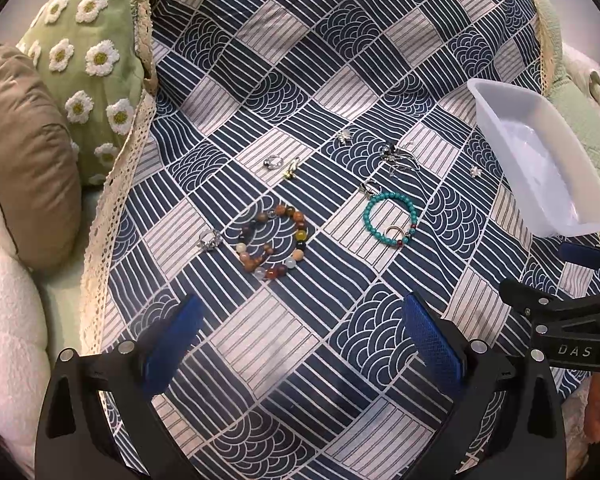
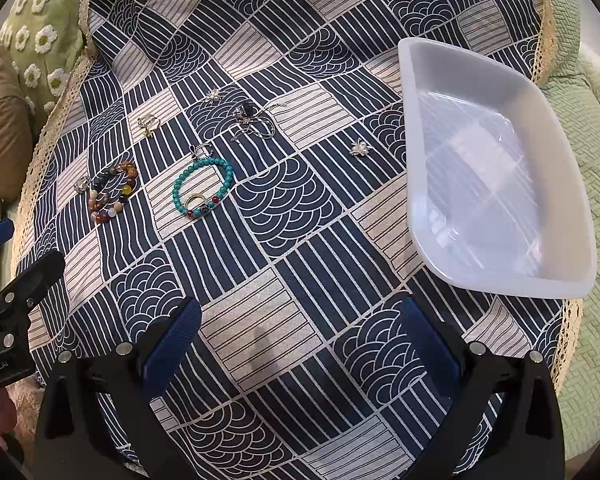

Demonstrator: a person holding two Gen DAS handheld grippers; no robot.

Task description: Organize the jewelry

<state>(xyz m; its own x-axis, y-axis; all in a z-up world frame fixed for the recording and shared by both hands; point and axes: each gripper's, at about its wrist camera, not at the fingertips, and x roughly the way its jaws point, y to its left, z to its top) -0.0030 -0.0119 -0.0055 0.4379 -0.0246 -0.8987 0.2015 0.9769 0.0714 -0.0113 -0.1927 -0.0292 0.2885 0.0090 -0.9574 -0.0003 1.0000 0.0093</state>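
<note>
Both the left hand-held gripper and the right hand-held gripper hover over the patterned cloth with jaws spread wide, holding nothing. Left of the white tray, one turquoise bracelet and one multicoloured bracelet lie among several small silver pieces.
</note>
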